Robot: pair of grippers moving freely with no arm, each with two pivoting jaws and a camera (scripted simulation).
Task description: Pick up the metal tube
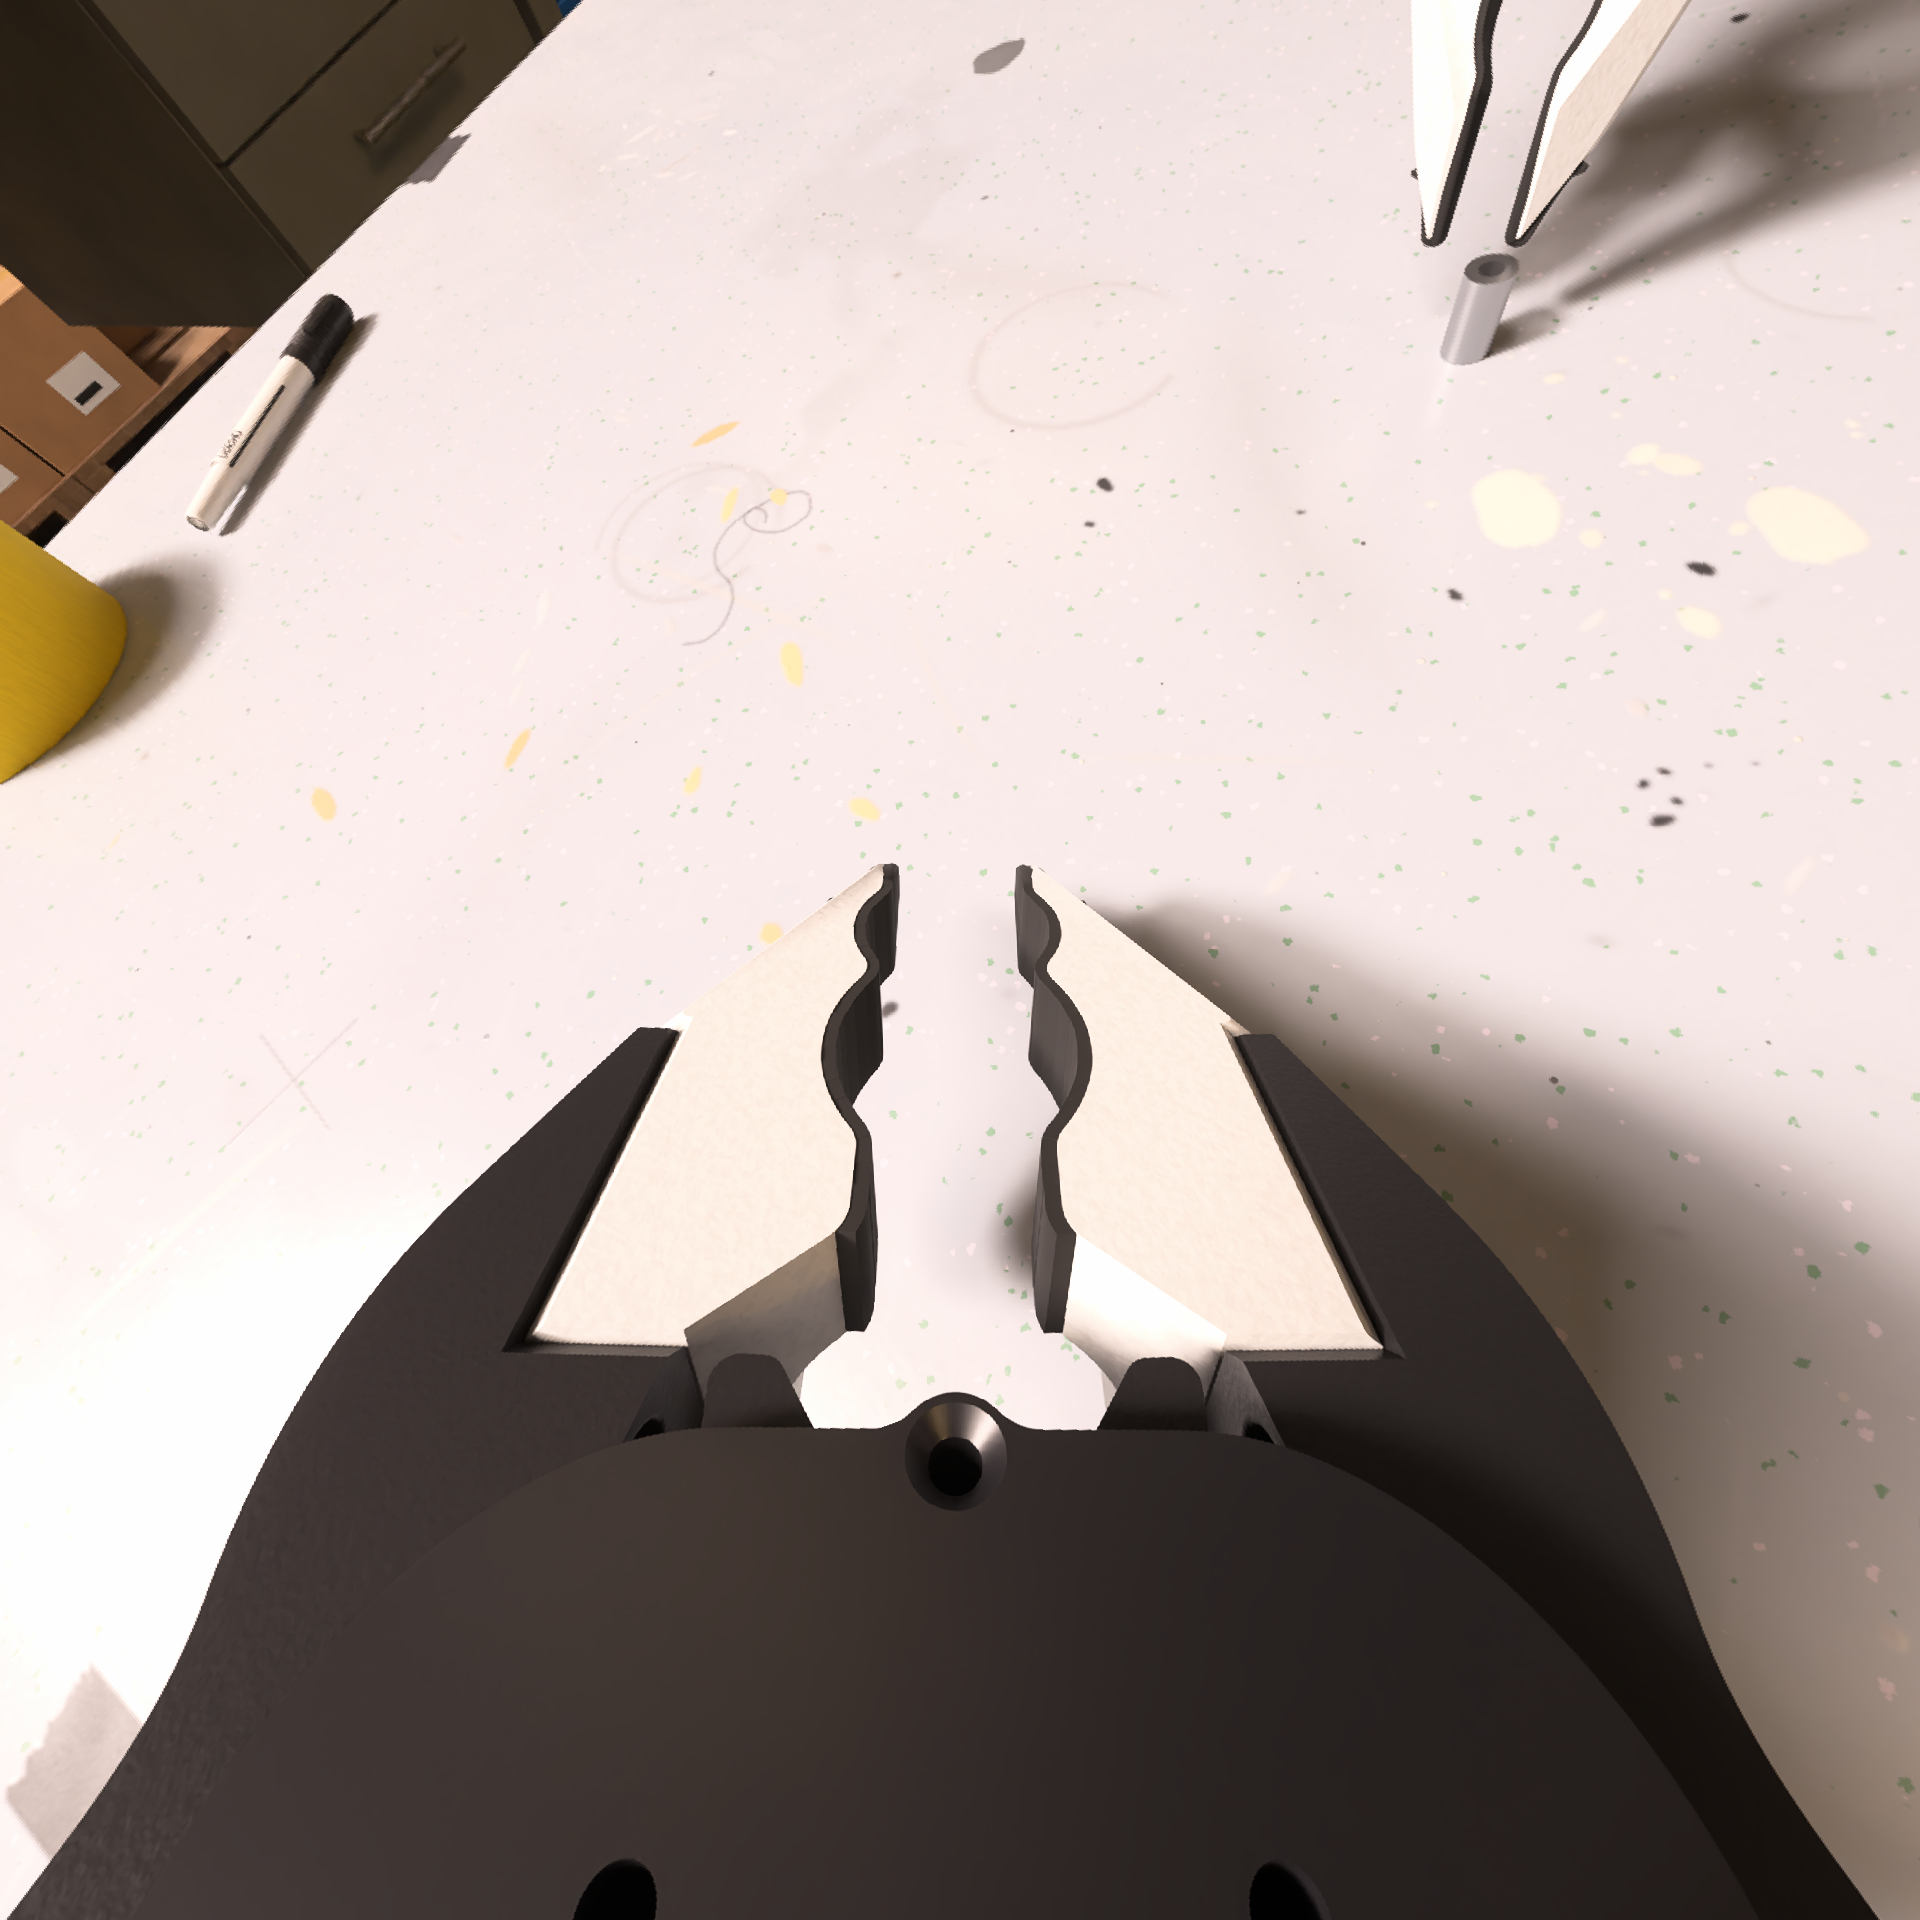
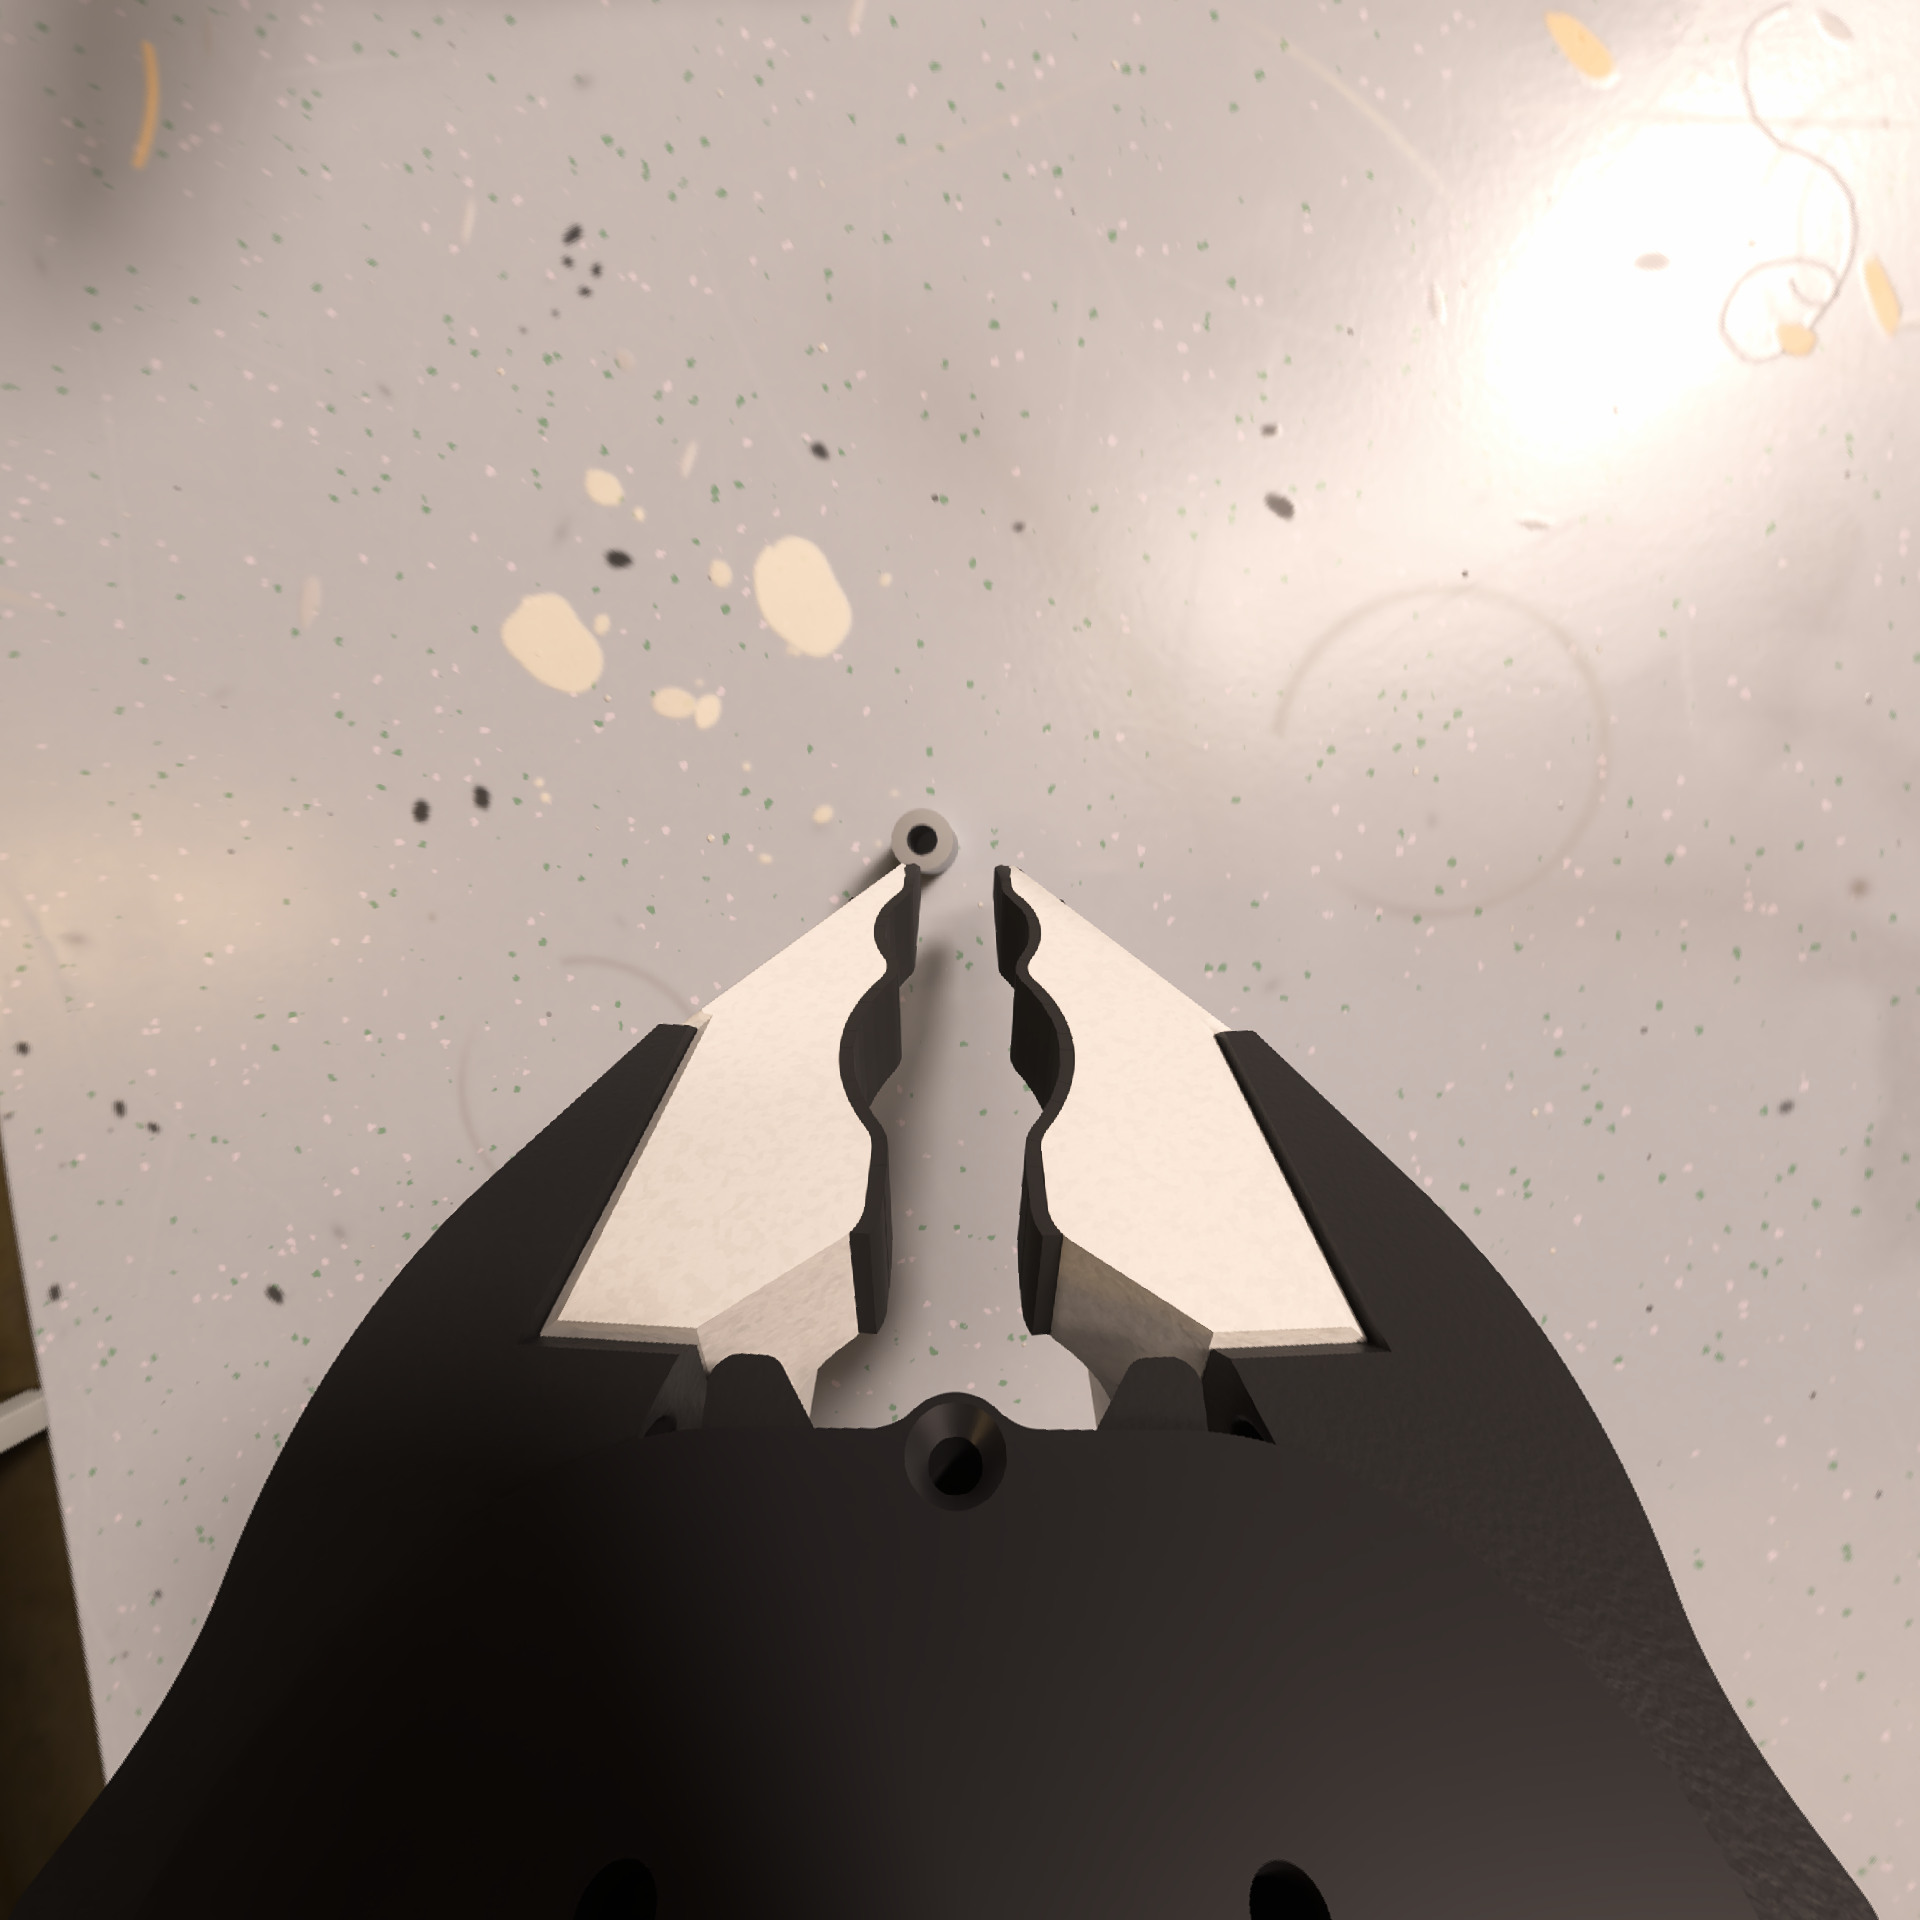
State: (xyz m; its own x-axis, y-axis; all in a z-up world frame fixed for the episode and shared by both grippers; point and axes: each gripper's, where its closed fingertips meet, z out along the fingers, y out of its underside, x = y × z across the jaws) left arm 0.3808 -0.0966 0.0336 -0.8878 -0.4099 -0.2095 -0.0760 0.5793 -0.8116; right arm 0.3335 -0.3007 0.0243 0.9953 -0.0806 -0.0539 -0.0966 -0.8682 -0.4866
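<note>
Looking down past my right claw (image 2: pixel 957 869), I see its fingers parted with only speckled tabletop (image 2: pixel 1143 312) in the gap. The metal tube (image 2: pixel 923 837) stands upright on end just beyond my left-hand fingertip (image 2: pixel 910 878); from here I cannot say whether that tip touches it. Seen from the left wrist view, the same tube (image 1: pixel 1478 309) stands near the far right of the table, with my right claw (image 1: pixel 1475 237) poised just above it, tips apart.

My left claw (image 1: pixel 957 869) hovers lower down the table, well away from the tube, its fingers also parted and gripping nothing.

A white marker (image 1: pixel 272 412) with a black cap lies near the table's left edge; a line of dark writing runs along its barrel. Nearer me, a yellow object (image 1: pixel 47 665) sits at the left edge, cut off by the frame.

The table (image 1: pixel 935 416) is pale, flecked green, with cream paint blotches, black spots and faint ring marks. Beyond its edge stand a dark drawer cabinet (image 1: pixel 260 114) and cardboard boxes (image 1: pixel 73 384) bearing small labels.
</note>
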